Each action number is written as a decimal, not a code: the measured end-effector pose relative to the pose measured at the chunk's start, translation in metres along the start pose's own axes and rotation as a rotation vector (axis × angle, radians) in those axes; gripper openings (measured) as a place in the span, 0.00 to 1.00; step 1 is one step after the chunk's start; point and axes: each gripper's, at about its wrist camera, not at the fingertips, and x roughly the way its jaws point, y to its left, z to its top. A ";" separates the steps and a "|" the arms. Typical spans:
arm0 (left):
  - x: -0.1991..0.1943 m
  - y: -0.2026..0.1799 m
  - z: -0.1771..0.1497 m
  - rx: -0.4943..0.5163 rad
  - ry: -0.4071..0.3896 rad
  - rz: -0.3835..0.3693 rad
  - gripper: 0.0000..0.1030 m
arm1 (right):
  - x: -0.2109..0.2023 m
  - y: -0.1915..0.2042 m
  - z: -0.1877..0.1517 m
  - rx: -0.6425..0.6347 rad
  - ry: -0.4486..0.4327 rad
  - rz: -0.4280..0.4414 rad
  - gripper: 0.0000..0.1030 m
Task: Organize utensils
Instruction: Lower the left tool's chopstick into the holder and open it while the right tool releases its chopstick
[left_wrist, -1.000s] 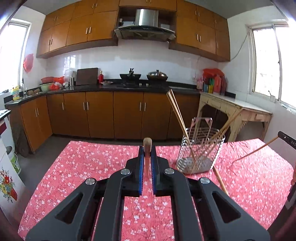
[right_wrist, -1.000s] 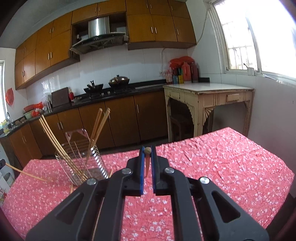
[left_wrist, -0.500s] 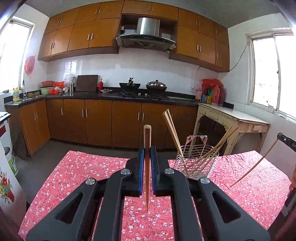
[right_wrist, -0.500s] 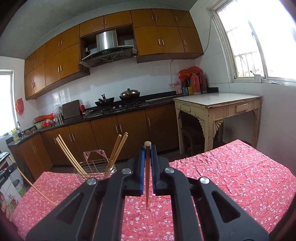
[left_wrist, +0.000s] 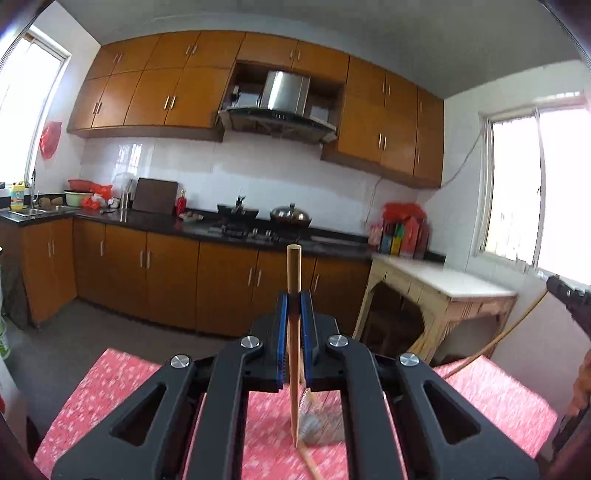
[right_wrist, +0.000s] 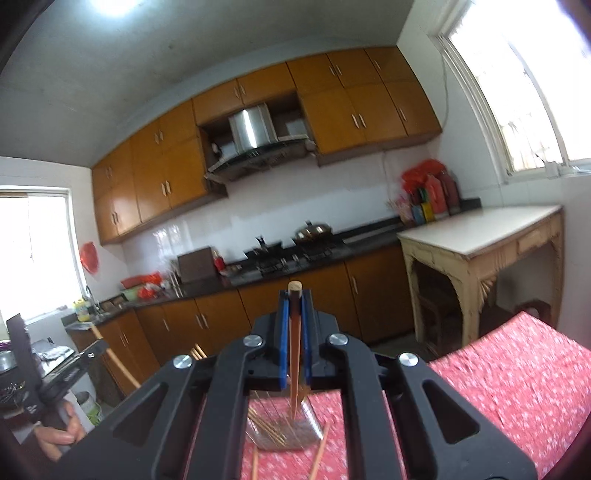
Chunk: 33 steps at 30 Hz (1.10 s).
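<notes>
The left gripper (left_wrist: 294, 321) pinches a pale wooden chopstick (left_wrist: 294, 354) between its blue pads, shaft upright, tip pointing down beside the wire-mesh utensil holder (left_wrist: 319, 424) on the red floral tablecloth (left_wrist: 491, 398). The right gripper (right_wrist: 294, 317) likewise clamps a darker brown chopstick (right_wrist: 294, 365), its tip hanging over the holder's mouth. To place cleanly: keep each shaft vertical, centre the tip over the opening, lower, then release. Loose chopsticks (right_wrist: 319, 452) lie beside the holder.
</notes>
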 end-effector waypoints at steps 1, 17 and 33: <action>0.007 -0.005 0.008 -0.017 -0.009 -0.007 0.07 | 0.007 0.007 0.005 -0.014 -0.009 0.007 0.07; 0.115 -0.033 -0.012 -0.050 0.049 0.051 0.07 | 0.158 0.020 -0.028 -0.032 0.198 0.014 0.07; 0.116 -0.018 -0.027 -0.026 0.139 0.106 0.08 | 0.158 -0.015 -0.054 -0.002 0.229 -0.082 0.26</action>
